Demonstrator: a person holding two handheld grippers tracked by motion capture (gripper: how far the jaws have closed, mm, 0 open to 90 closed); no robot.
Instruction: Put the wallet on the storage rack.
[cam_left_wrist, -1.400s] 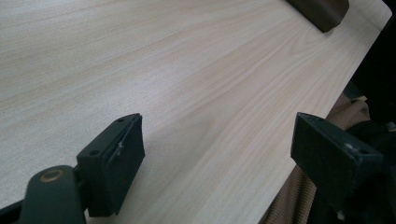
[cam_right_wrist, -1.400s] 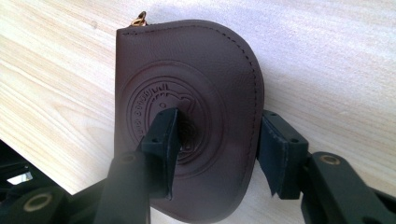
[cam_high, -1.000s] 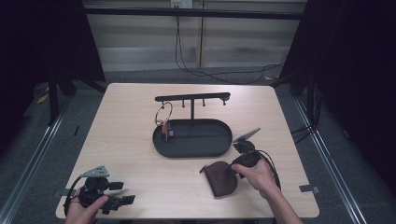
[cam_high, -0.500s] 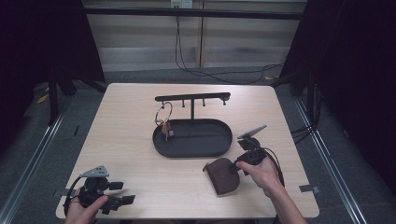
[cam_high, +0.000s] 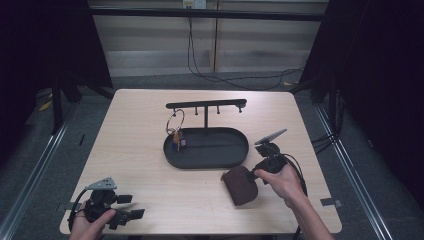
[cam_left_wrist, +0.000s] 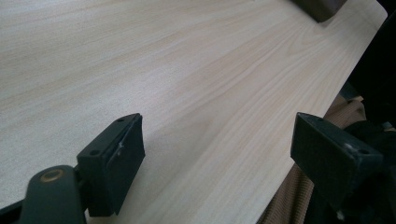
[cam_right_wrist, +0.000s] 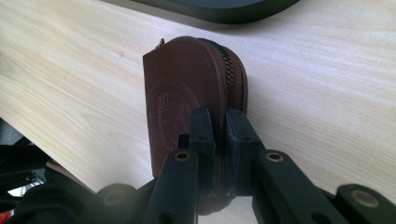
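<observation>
A brown leather zip pouch (cam_high: 240, 186) stands on edge at the table's near right, just in front of the tray. My right gripper (cam_high: 252, 176) is shut on its zipped rim; its jaws have just been closing with the pouch between them. In the right gripper view, the pads (cam_right_wrist: 203, 126) pinch the pouch (cam_right_wrist: 182, 93) from both sides, with the right gripper (cam_right_wrist: 219, 123) pointing along it. My left gripper (cam_high: 131, 206) rests at the near left corner, open with nothing in it. In the left gripper view, the left gripper (cam_left_wrist: 219, 149) has only bare tabletop between its jaws.
A dark oval tray (cam_high: 207, 164) sits mid-table with a hook rack (cam_high: 206, 105) rising from it. A key ring with keys (cam_high: 175, 125) hangs from the rack's left end. The table's near edge (cam_high: 200, 231) runs close under both hands.
The right gripper has closed onto the pouch and risen slightly, tipping the pouch up off the table. The left gripper has not moved.
</observation>
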